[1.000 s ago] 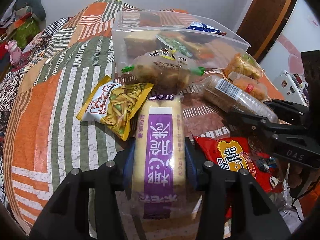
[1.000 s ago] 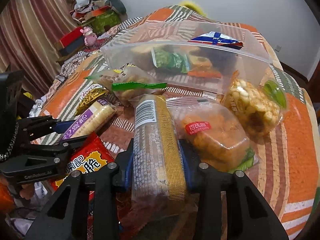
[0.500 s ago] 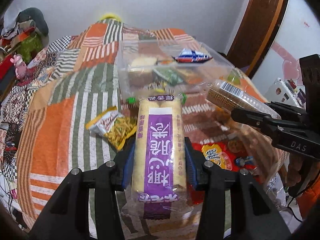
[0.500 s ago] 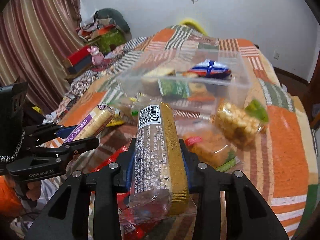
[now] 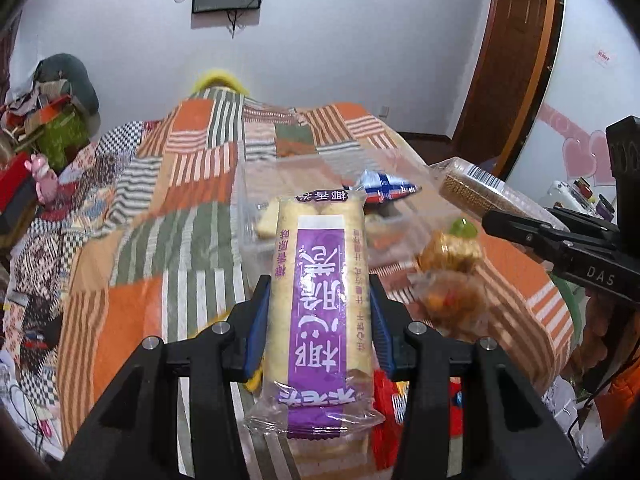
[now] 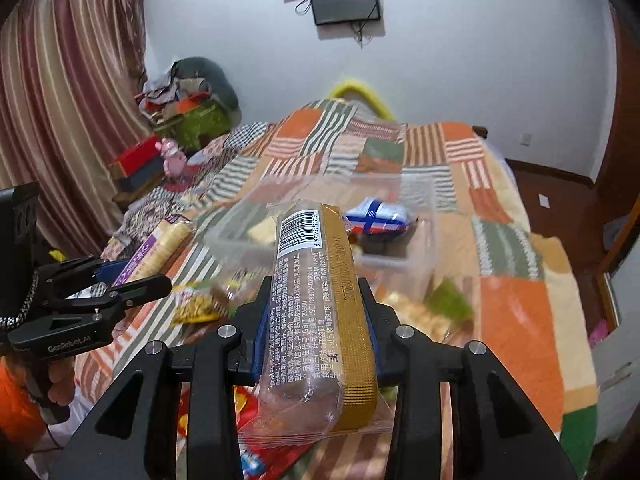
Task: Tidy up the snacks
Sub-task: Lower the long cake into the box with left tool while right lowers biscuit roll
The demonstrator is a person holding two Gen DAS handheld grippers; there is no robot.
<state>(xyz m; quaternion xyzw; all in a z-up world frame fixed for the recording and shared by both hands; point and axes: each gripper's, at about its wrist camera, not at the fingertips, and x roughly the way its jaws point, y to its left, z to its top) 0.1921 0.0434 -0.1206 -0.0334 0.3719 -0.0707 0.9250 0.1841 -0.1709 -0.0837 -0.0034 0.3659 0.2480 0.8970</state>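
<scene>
Left claw (image 5: pixel 318 312) is clamped on a long purple-label wafer pack (image 5: pixel 318 280), blue pads pressed on both its sides, pack pointing fwd and held above the bed (image 5: pixel 132 280). Right claw (image 6: pixel 316 320) is clamped the same way on a gold-edged biscuit pack (image 6: pixel 320 300) w/ barcode and fine print on clear film, also held up off the bed. Left view shows the right claw (image 5: pixel 548 236) from the side w/ the biscuit pack (image 5: pixel 472 188) sticking out past its fingers; right view shows the left claw (image 6: pixel 120 280) at left w/ the wafer pack (image 6: pixel 160 248) in it. Beyond both claws sits a clear plastic bin (image 6: pixel 416 240), rectangular w/ thin see-through walls, holding a glossy blue-white-red packet (image 6: pixel 380 216) and a pale yellow piece; other contents too blurred to tell. In left view the bin (image 5: pixel 248 208) is partly hidden behind the wafer pack, blue packet (image 5: pixel 384 188) visible over it. Left view only: a clear bag of orange-brown fried snacks (image 5: pixel 452 272) just right of the wafer pack, blurred. Right view only: a yellow snack bag (image 6: pixel 200 308) lying on the bed left of the biscuit pack, and a red crinkly bag (image 6: pixel 256 420) below the claw. Bed cover is a patchwork of orange, green and striped squares. Wall-mounted dark screen (image 6: pixel 344 0) sits high on the white wall; striped curtain (image 6: pixel 68 100) shows in right view only, wooden door (image 5: pixel 508 60) in left view only.
</scene>
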